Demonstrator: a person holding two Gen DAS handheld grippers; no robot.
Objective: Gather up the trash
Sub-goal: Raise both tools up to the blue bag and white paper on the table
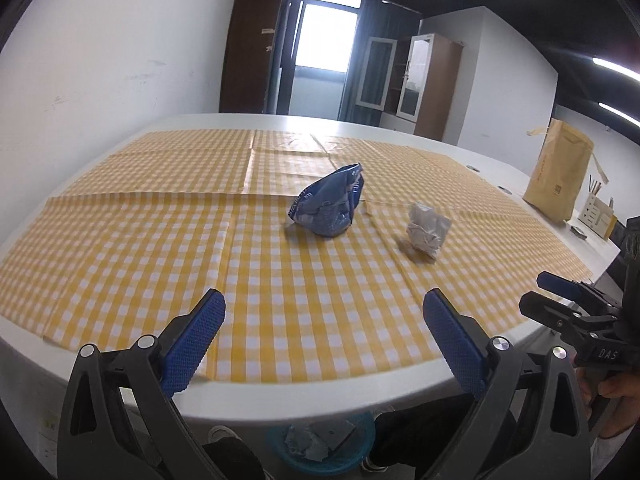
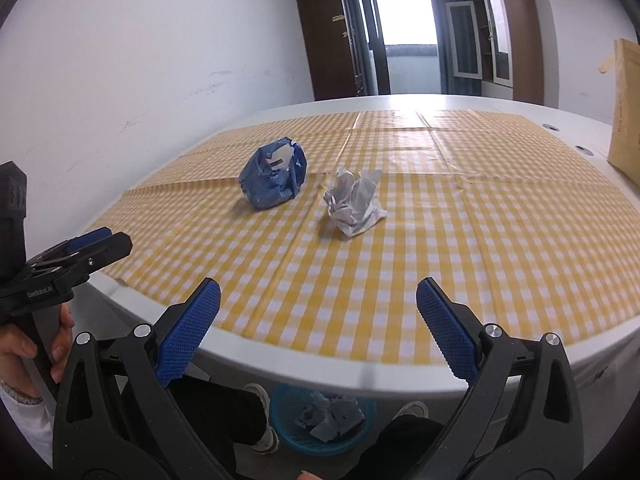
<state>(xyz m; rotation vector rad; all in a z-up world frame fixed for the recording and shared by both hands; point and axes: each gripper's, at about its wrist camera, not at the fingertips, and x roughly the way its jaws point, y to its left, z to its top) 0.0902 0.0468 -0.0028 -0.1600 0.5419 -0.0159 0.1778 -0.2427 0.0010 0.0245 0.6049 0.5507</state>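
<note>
Crumpled blue wrapper [image 1: 328, 204] and a crumpled white paper ball [image 1: 427, 229] just right of it lie mid-table on the yellow checked cloth [image 1: 160, 240]. Nearer, the left gripper [image 1: 324, 338] and right gripper [image 2: 318, 328] hover at the table's near edge, fingers spread wide, holding nothing. Below sits a blue basket [image 2: 280, 420] with scraps.
</note>
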